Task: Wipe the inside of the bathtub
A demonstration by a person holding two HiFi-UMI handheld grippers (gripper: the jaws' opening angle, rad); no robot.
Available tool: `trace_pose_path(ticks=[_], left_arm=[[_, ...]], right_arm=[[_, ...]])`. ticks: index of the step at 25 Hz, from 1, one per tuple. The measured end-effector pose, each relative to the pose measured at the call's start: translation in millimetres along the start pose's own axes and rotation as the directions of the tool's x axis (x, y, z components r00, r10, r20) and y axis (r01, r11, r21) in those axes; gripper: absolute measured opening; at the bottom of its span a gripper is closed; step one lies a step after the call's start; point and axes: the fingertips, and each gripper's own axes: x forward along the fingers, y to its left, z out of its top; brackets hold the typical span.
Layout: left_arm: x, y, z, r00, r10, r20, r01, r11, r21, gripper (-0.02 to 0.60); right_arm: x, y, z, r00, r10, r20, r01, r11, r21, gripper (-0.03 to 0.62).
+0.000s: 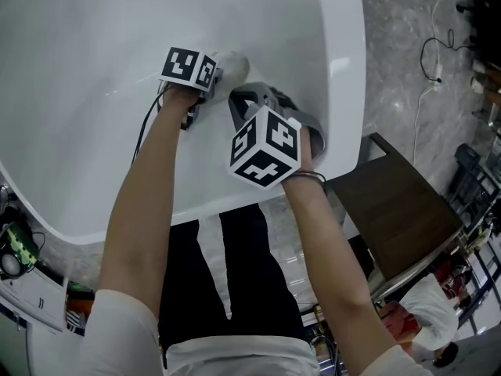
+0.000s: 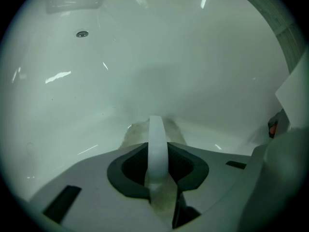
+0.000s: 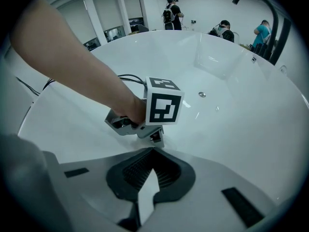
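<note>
Person bent over the glossy white bathtub (image 1: 70,131), both arms reaching inside.

Left claw (image 2: 157,124) is pressed together on a pale, crumpled wiping cloth (image 2: 136,133). The cloth is bunched at the claw's tip and touches the tub's inner surface, on the side nearest the person.

Right claw (image 3: 153,151) is pressed together with nothing between its jaws. It hovers just beside the left one, facing that one's black-and-white marker cube (image 3: 163,100).

A small round metal drain (image 3: 202,94) sits well apart from both, further along the tub. There is a curved black tap (image 3: 263,13) at the far rim.

A dark brown square-topped stand (image 1: 391,202) sits on the grey marbled floor (image 1: 407,45) just beside the tub.
</note>
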Motion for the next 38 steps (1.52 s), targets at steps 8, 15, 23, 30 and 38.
trace_pose_path(ticks=[8, 15, 23, 30, 38], left_arm=[[19, 22, 9, 1.000, 0.017, 0.014, -0.017, 1.000, -0.014, 0.101], [30, 40, 12, 0.999, 0.033, 0.017, -0.033, 0.999, -0.012, 0.101], [33, 57, 10, 0.998, 0.061, 0.004, -0.061, 0.998, -0.003, 0.101], [14, 81, -7, 0.996, 0.090, -0.017, -0.090, 0.996, -0.011, 0.101], [-17, 124, -41, 0.990, 0.132, -0.041, -0.133, 0.991, -0.033, 0.101]], right_arm=[[22, -4, 0, 1.000, 0.009, 0.002, -0.009, 1.000, -0.022, 0.020], [39, -3, -1, 1.000, 0.030, -0.005, -0.030, 0.998, -0.046, 0.020], [48, -3, -4, 0.999, 0.037, -0.021, -0.039, 0.996, -0.076, 0.020], [50, 6, 15, 0.999, 0.052, -0.016, -0.054, 0.993, -0.103, 0.020], [64, 30, 46, 0.997, 0.083, -0.008, -0.083, 0.984, -0.155, 0.020]])
